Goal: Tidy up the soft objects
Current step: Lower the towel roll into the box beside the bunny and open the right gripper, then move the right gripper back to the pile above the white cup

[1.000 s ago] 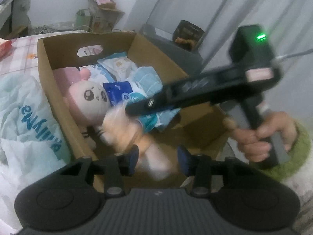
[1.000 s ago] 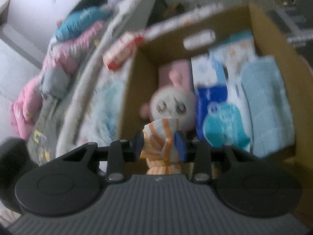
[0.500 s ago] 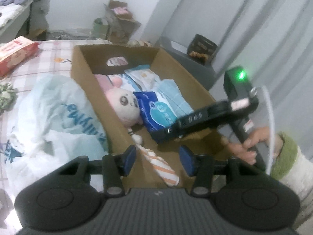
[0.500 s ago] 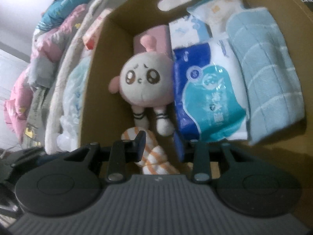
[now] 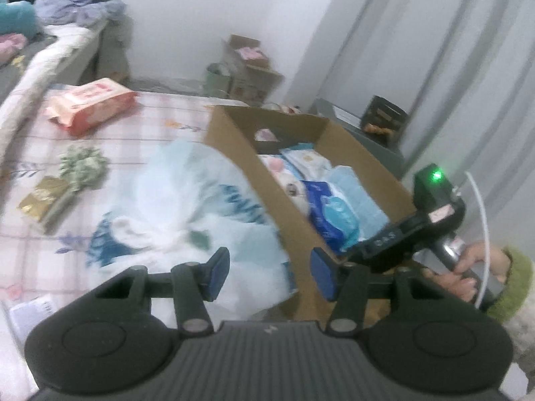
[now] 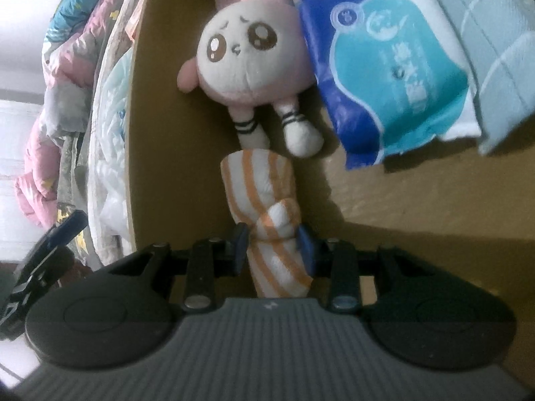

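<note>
The right gripper [image 6: 272,245] is clamped on the orange-striped rolled cloth [image 6: 264,200], low inside the cardboard box [image 6: 160,133] near its left wall. The cloth's long axis runs straight ahead from the jaws, its far end touching the plush doll's [image 6: 247,50] feet. The left gripper [image 5: 270,277], jaws opening and holding nothing, hovers outside over the plastic bag [image 5: 187,207].

Bare brown floor of the open cardboard box [image 6: 418,197] lies free at its near right. The pink-and-white round-headed plush doll [image 6: 247,46], blue-and-teal plastic tissue pack [image 6: 388,77] and pale blue folded towel [image 6: 498,50] fill the far end. A crumpled white-and-blue plastic bag [image 5: 187,210] crowds the box's outer left wall.
</note>
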`<move>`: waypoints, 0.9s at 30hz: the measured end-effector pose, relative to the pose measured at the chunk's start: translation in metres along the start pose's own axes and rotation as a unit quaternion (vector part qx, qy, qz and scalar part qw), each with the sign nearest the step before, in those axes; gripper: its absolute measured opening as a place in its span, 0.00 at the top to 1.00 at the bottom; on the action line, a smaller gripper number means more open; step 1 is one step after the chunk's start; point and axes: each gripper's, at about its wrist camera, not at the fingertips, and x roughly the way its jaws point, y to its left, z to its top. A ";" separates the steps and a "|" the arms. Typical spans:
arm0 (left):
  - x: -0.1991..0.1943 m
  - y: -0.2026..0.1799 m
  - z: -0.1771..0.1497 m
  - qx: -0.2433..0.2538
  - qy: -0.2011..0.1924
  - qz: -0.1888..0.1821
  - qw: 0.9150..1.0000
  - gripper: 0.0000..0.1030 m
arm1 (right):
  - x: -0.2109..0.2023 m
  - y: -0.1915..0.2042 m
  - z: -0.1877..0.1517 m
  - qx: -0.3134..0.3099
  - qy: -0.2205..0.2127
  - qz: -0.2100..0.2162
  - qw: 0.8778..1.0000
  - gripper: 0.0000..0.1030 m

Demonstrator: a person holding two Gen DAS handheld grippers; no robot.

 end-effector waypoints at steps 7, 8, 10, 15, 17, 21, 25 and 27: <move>-0.022 0.026 -0.010 -0.037 -0.029 0.025 0.999 0.39 | -0.018 0.009 -0.007 -0.007 -0.053 -0.004 0.999 0.54; -0.025 0.028 -0.011 -0.041 -0.034 0.028 0.998 0.38 | -0.023 0.012 -0.008 -0.011 -0.060 -0.007 0.998 0.52; -0.030 0.032 -0.013 -0.046 -0.042 0.032 0.998 0.37 | -0.030 0.018 -0.010 -0.019 -0.071 -0.014 0.997 0.49; -0.040 0.041 -0.017 -0.055 -0.054 0.039 0.996 0.33 | -0.048 0.035 -0.014 -0.034 -0.095 -0.022 0.995 0.46; -0.044 0.045 -0.019 -0.057 -0.058 0.044 0.996 0.32 | -0.056 0.044 -0.015 -0.044 -0.108 -0.024 0.993 0.45; -0.054 0.052 -0.023 -0.056 -0.069 0.057 0.994 0.29 | -0.078 0.058 -0.021 -0.070 -0.133 -0.025 0.988 0.44; -0.066 0.059 -0.032 -0.048 -0.080 0.076 0.993 0.26 | -0.085 0.088 -0.022 -0.098 -0.146 -0.018 0.984 0.43; -0.070 0.065 -0.036 -0.049 -0.083 0.089 0.991 0.24 | -0.081 0.104 -0.026 -0.112 -0.145 -0.014 0.983 0.43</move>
